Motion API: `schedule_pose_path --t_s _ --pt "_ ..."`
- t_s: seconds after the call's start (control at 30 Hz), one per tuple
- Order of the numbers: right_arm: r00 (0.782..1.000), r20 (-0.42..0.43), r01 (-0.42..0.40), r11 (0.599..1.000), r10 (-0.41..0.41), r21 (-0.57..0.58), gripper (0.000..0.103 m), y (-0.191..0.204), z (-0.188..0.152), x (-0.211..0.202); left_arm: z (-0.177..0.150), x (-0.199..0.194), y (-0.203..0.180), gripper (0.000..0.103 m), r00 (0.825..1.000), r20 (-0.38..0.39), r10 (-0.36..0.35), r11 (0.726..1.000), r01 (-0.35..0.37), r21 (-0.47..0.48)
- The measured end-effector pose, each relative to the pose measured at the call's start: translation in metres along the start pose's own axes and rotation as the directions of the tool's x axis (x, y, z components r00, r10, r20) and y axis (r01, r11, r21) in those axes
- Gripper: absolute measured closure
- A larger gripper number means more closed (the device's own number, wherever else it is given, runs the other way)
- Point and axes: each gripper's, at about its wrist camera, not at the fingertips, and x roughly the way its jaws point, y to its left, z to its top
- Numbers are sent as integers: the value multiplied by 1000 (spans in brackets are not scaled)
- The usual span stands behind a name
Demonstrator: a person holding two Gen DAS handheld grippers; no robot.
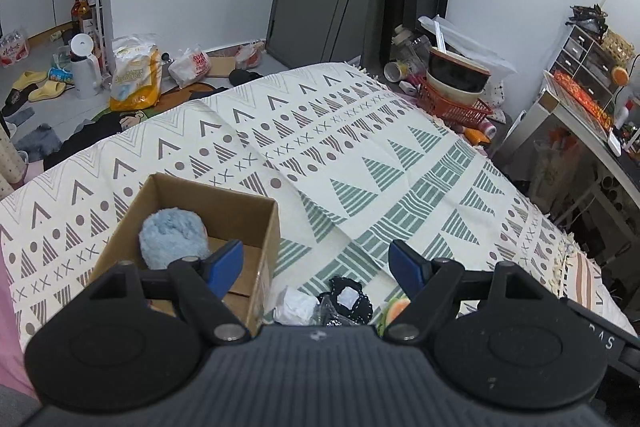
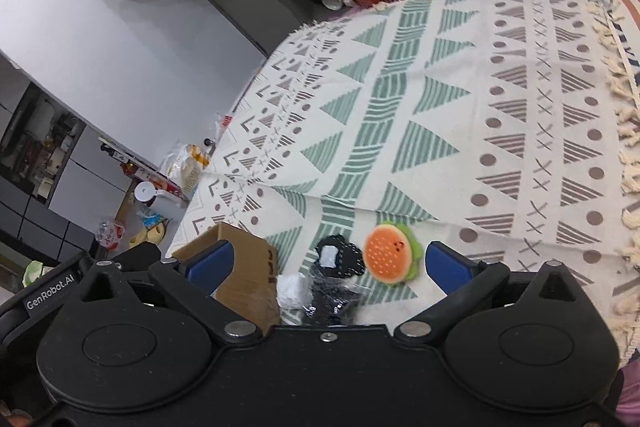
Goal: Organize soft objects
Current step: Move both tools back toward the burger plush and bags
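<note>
Beside the cardboard box (image 2: 244,267), both grippers' fingers are spread wide with nothing held, so I'd drop the right gripper (image 2: 328,263) straight over the burger plush (image 2: 390,259), squeeze its middle, then lift it clear of the black lacy piece (image 2: 340,259).

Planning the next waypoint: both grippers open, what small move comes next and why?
Probably lower the right hand-held gripper onto the burger plush and close. Its jaws stand open and empty, the plush lies on the blanket outside the cardboard box, which already holds the blue fluffy item.

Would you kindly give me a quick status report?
Left gripper and right gripper open, empty. Blue fluffy toy in box. Burger toy, black pouch on blanket. Nothing blocking.
</note>
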Motion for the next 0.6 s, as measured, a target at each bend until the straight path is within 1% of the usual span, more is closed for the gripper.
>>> schedule_pose_path --t_s 0.07,0.23,0.37,0.43,0.53,0.6 --pt "1000 -10 1 1000 -1 19 0 -5 0 0 -1 3 -4 25 1000 -9 3 1000 -3 6" --pt "1000 -21 -1 995 3 99 0 -21 2 3 -8 14 -12 25 998 -52 -21 1000 21 -2" --pt "1000 -31 2 993 2 120 0 -26 3 8 -17 27 -18 25 995 -98 -23 1000 22 -12" --pt "999 -34 3 992 1 122 0 -27 3 9 -21 35 -19 25 992 -122 -17 999 13 -35" --pt "999 -37 9 992 -4 130 1 -29 4 12 -30 47 -20 25 989 -143 21 998 -29 -55" --pt "999 -46 14 990 -8 138 3 -32 4 15 -35 55 -20 25 986 -165 18 997 -29 -68"
